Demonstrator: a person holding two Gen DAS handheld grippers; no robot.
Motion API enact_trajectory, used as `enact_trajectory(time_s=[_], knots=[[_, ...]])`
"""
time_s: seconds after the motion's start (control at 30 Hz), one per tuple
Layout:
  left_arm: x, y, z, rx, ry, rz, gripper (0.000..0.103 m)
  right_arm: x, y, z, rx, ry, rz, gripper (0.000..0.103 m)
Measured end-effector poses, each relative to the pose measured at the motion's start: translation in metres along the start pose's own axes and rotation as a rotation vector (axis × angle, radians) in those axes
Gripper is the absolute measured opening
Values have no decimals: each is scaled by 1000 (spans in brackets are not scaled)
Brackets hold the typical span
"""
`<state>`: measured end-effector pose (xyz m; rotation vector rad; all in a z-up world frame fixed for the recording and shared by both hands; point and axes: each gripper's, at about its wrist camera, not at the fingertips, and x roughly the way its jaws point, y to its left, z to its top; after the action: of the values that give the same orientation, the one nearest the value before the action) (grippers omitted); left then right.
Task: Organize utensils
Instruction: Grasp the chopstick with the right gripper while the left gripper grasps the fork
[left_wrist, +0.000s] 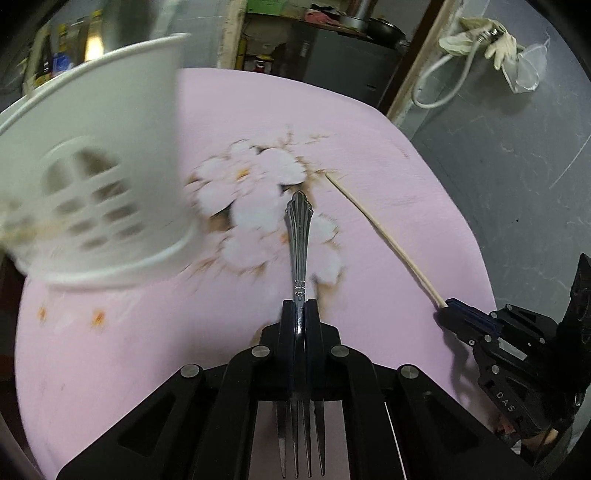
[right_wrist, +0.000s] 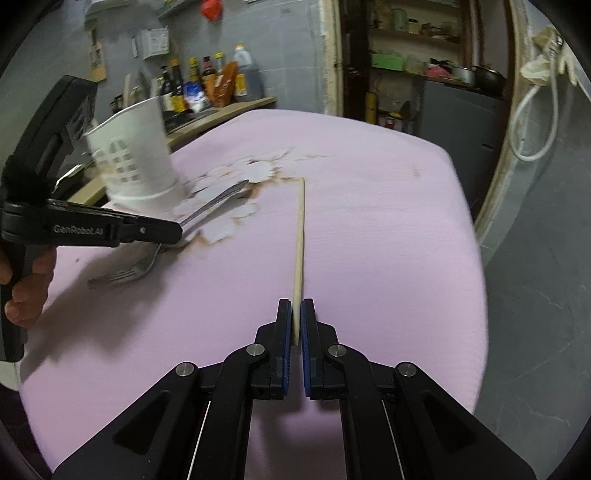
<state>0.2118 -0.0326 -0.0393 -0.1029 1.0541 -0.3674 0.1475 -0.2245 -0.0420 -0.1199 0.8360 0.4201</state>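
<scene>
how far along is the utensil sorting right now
Nothing visibly sits in the white holder yet. In hand: the left gripper clamps the fork, the right gripper grips the chopstick. Left: drop both into the holder.

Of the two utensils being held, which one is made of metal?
The fork, clamped in the left tool, is metal: shiny, with an ornate handle and four tines. The chopstick in the right tool is a plain, pale wooden stick.
</scene>
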Motion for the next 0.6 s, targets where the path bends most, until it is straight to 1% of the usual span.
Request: enact_trajectory(time_s=[0.13, 0.23, 0.37, 0.43, 0.57, 0.6], knots=[[-16, 8, -12, -20, -6, 5, 3, 0, 15, -5, -41, 32, 34, 2], [-18, 12, -15, -33, 7, 5, 3, 2, 20, -6, -54, 59, 54, 4], [-16, 20, -12, -37, 25, -6, 3, 8, 22, 1, -64, 66, 64, 7], [-18, 22, -13, -17, 40, 1, 3, 11, 21, 6, -61, 69, 78, 9], [-18, 22, -11, 48, 74, 32, 7, 21, 19, 20, -64, 79, 90, 21], [-16, 21, -9, 64, 82, 41, 7, 26, 18, 26, -62, 87, 98, 21]])
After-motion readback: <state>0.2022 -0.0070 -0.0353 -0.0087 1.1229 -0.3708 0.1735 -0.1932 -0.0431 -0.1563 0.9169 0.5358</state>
